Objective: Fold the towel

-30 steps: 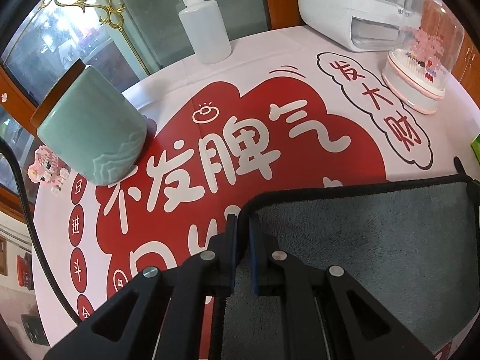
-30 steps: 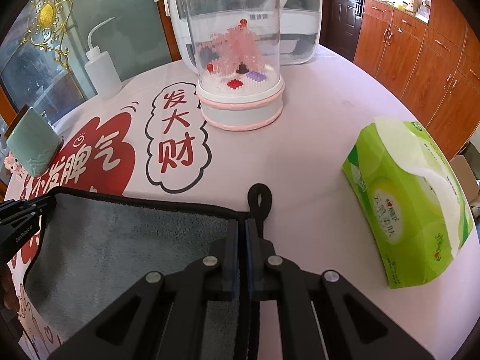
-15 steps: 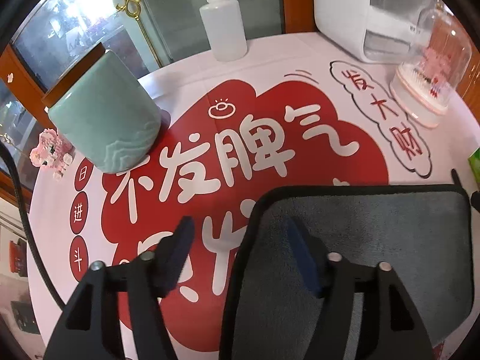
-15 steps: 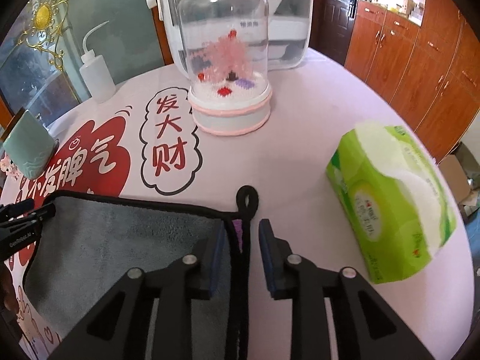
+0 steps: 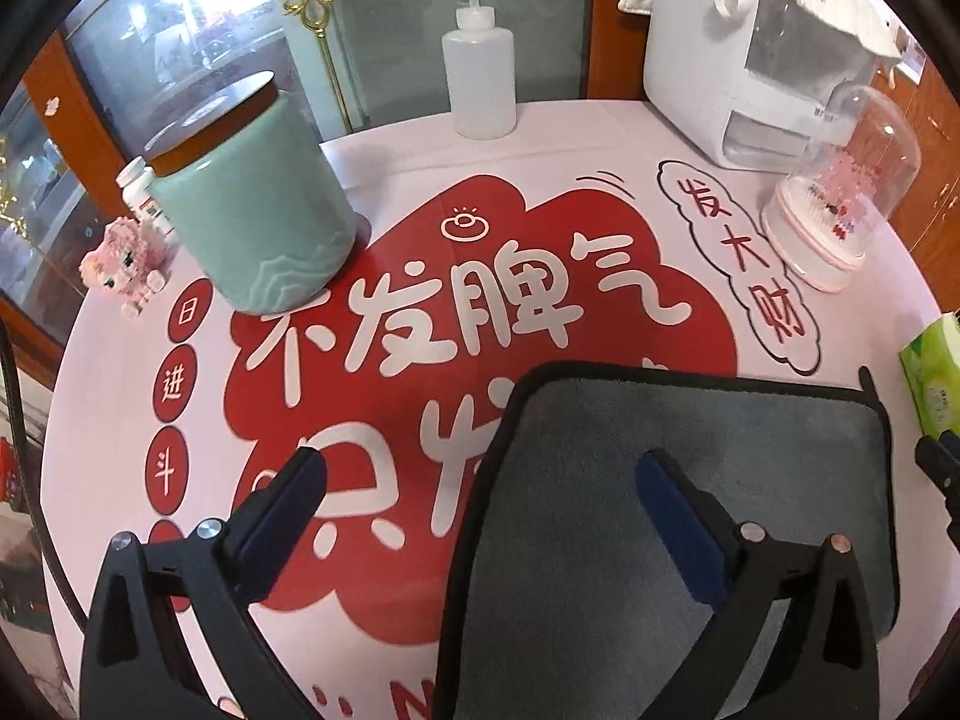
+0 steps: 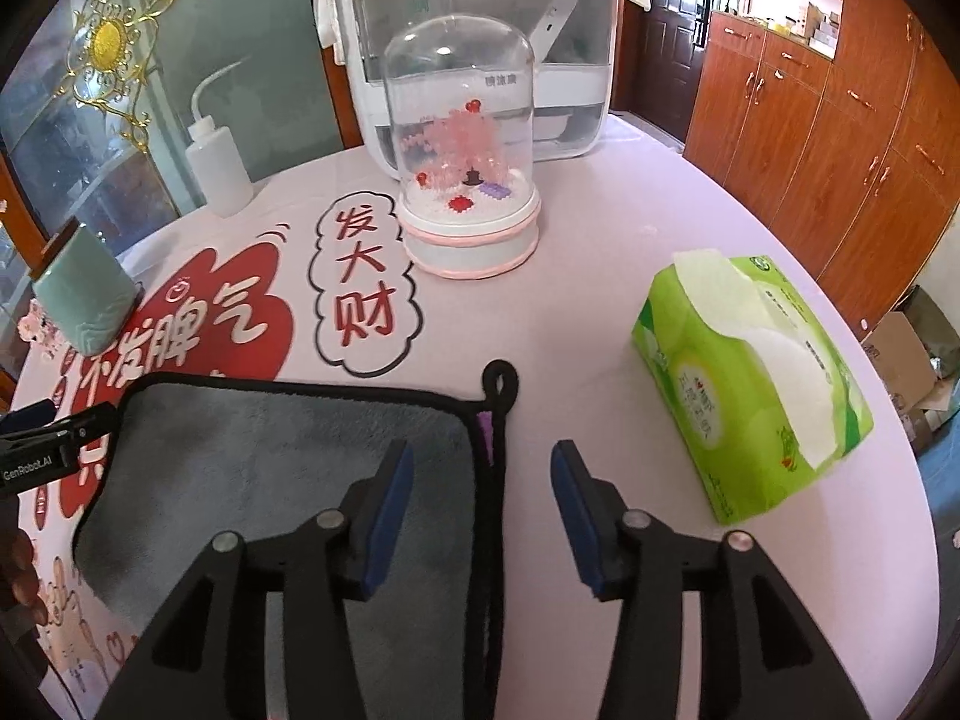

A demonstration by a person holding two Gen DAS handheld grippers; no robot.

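A grey towel (image 5: 690,480) with black trim lies flat on the table, folded over. It also shows in the right wrist view (image 6: 270,468), with its black hanging loop (image 6: 501,381) at the far right corner. My left gripper (image 5: 477,468) is open and empty above the towel's left edge. My right gripper (image 6: 483,462) is open and empty above the towel's right edge. The left gripper's tip shows at the left of the right wrist view (image 6: 54,438).
On the round table with its red and white printed cloth (image 5: 420,312) stand a green ceramic jar (image 5: 258,210), a squeeze bottle (image 5: 480,84), a domed pink ornament (image 6: 465,180), a white appliance (image 5: 738,48) and a green tissue pack (image 6: 756,384). Wooden cabinets (image 6: 840,120) stand at the right.
Both grippers were shut on the towel's far corners one second ago. They have opened, let the towel go and pulled back and up. The towel now lies flat.
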